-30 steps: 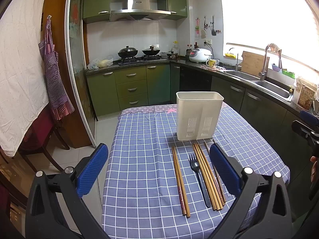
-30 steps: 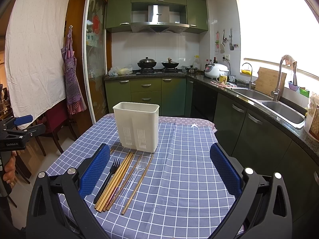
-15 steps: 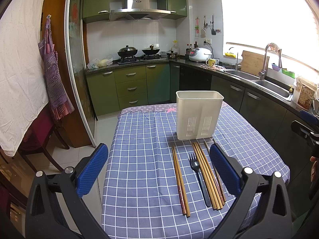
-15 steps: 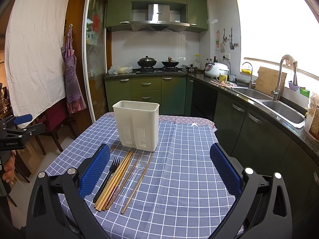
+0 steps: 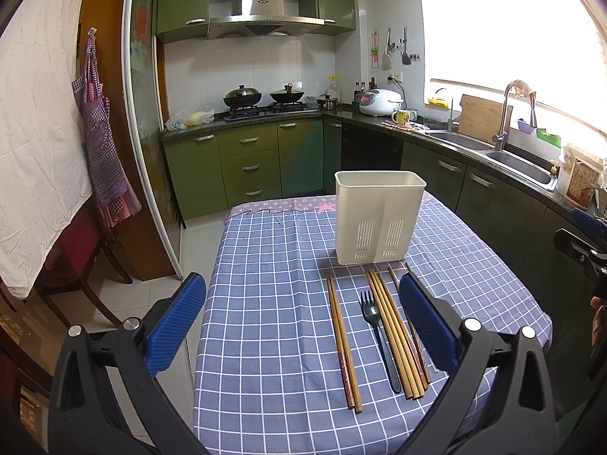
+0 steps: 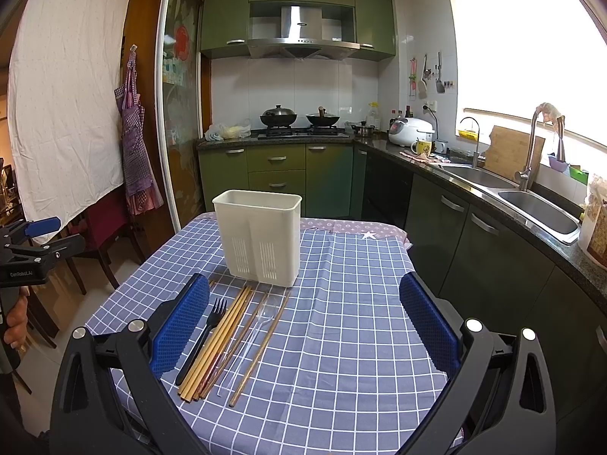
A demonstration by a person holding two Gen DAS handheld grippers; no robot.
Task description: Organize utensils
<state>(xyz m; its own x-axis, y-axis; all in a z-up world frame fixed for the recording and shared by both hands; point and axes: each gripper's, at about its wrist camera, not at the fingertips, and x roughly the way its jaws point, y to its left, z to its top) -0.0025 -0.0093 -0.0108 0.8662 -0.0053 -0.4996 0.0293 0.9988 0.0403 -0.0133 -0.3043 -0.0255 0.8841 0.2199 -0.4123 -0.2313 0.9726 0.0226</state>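
Observation:
A white slotted utensil holder (image 5: 375,217) (image 6: 260,237) stands upright on the blue checked tablecloth (image 5: 273,303) (image 6: 353,326). In front of it lie a black fork (image 5: 379,335) (image 6: 206,335), a pair of wooden chopsticks (image 5: 343,343) set apart to the left, a bundle of several chopsticks (image 5: 394,333) (image 6: 218,343) and a clear plastic spoon (image 6: 252,339). My left gripper (image 5: 301,320) is open and empty, held above the near table edge. My right gripper (image 6: 303,322) is open and empty, above the table to the right of the utensils.
Green kitchen cabinets and a stove with two woks (image 5: 261,100) stand behind the table. A counter with a sink (image 6: 531,204) runs along the right. A dark red chair (image 5: 81,246) stands at the left beside a hanging apron (image 5: 102,140).

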